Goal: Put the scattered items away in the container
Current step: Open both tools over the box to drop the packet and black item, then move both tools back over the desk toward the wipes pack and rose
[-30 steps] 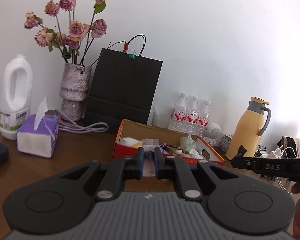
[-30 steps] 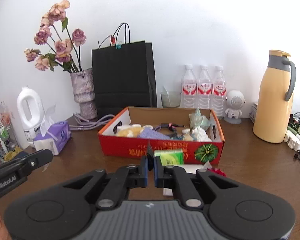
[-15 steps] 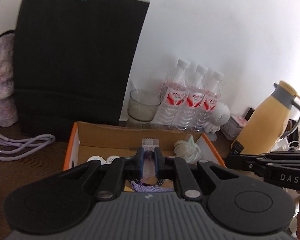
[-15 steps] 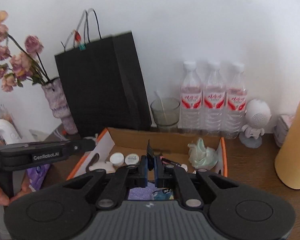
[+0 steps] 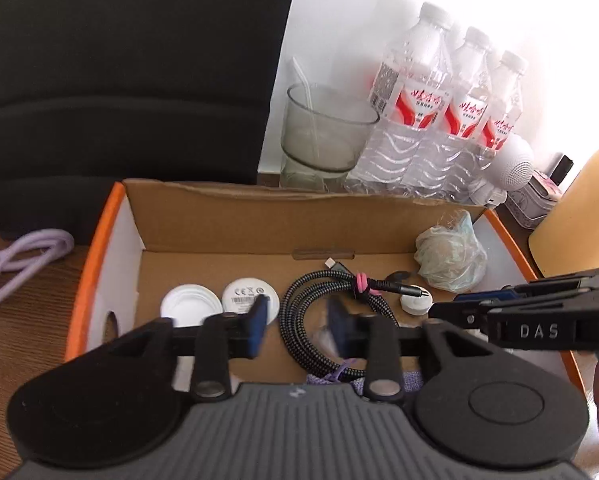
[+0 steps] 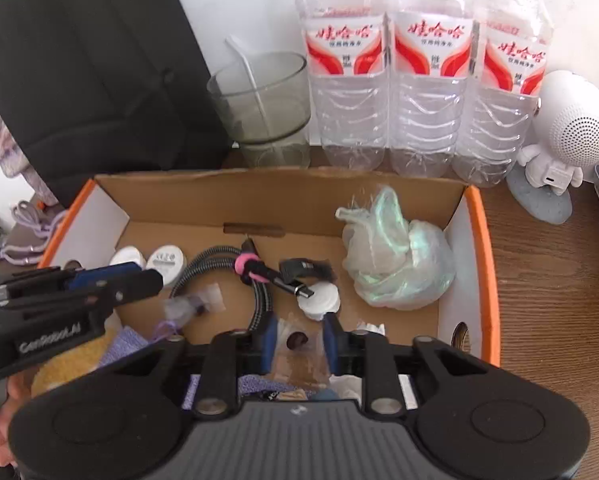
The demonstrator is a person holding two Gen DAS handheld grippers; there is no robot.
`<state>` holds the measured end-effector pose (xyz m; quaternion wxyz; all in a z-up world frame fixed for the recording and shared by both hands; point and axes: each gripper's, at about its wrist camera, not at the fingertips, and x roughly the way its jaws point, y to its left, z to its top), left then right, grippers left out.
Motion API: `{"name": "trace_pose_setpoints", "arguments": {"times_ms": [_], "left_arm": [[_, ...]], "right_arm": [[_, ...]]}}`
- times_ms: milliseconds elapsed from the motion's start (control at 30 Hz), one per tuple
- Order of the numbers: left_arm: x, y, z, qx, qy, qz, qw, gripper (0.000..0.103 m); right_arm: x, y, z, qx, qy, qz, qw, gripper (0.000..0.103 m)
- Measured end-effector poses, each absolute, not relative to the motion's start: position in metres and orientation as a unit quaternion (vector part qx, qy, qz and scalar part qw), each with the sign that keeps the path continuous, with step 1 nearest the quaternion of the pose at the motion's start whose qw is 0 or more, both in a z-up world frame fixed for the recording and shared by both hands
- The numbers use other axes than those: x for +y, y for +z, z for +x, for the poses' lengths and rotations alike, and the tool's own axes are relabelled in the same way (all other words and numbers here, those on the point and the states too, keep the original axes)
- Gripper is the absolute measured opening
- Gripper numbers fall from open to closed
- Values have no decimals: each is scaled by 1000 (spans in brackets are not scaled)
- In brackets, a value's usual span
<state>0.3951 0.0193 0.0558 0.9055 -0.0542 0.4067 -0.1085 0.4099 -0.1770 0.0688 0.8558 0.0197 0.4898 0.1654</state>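
Now both the left gripper (image 5: 295, 326) and right gripper (image 6: 298, 340) have just opened over the orange-rimmed cardboard box (image 6: 279, 196), dropping their small clear packets (image 6: 295, 338) inside.

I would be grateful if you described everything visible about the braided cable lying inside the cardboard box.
The braided cable is black with a fine white fleck, apparently woven fabric, and is coiled into a loose loop. A pink tie pinches the strands together near the ends. One slim dark plug points toward the white round cap; a small plug with a metal tip lies near the back wall. The cable rests flat on the floor of the cardboard box, right of two white discs, and neither gripper touches it.
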Motion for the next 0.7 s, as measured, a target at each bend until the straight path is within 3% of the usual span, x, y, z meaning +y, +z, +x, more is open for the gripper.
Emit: {"name": "trace_pose_setpoints", "arguments": {"times_ms": [133, 300, 400, 467, 567, 667, 700], "left_arm": [[27, 72, 385, 400, -89, -50, 911, 49], [38, 97, 353, 378, -54, -45, 923, 72], [45, 113, 318, 335, -31, -40, 941, 77], [46, 120, 286, 287, -14, -37, 957, 84], [40, 119, 237, 213, -1, -27, 977, 103], [35, 111, 195, 191, -1, -33, 981, 103], [35, 109, 183, 190, 5, -37, 981, 103]], "right_arm": [[-185, 85, 408, 482, 159, 34, 861, 36], [-195, 104, 383, 474, 151, 40, 867, 46], [-201, 114, 356, 456, 147, 49, 876, 51], [-201, 119, 331, 425, 152, 56, 891, 61], [-200, 122, 284, 328, 164, 57, 929, 67], [-195, 113, 238, 251, 172, 43, 952, 84], [-193, 110, 226, 249, 175, 37, 952, 84]]}}
